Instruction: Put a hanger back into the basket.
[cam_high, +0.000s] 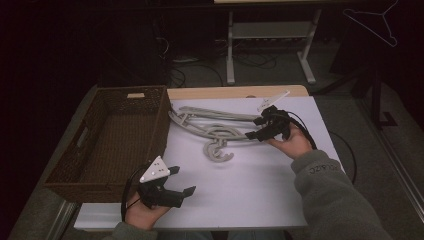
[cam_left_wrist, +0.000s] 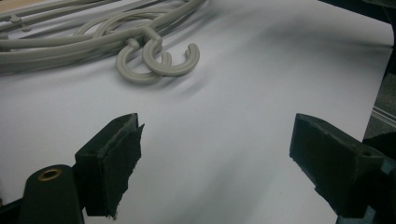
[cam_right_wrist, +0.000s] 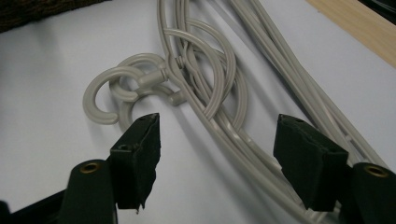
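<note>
Reaching for a Tangle of Hangers

Hovering over the white tabletop (cam_high: 240, 195), the right hand-held gripper (cam_high: 259, 128) spreads its jaws wide around the arms of a pile of grey plastic hangers (cam_high: 212, 131), nothing yet pinched between them. In the right gripper view the hangers' arms run straight between the two black jaws, while the curled hooks (cam_right_wrist: 122, 88) lie just ahead of that gripper and to its left. The hangers look light, stiff and smooth, so likely slippery under the pads; being interlocked, one pulled alone would probably drag the others. The bundled arms near the neck, where several strands lie together, seem the surest place to clamp. The left hand-held gripper (cam_high: 182, 181) waits well apart, near the person, jaws also open and empty; its own view has the hooks far ahead and to its left. Just beside that gripper, on its left, a dark wicker basket (cam_high: 152, 107) stands with nothing visible inside.
</note>
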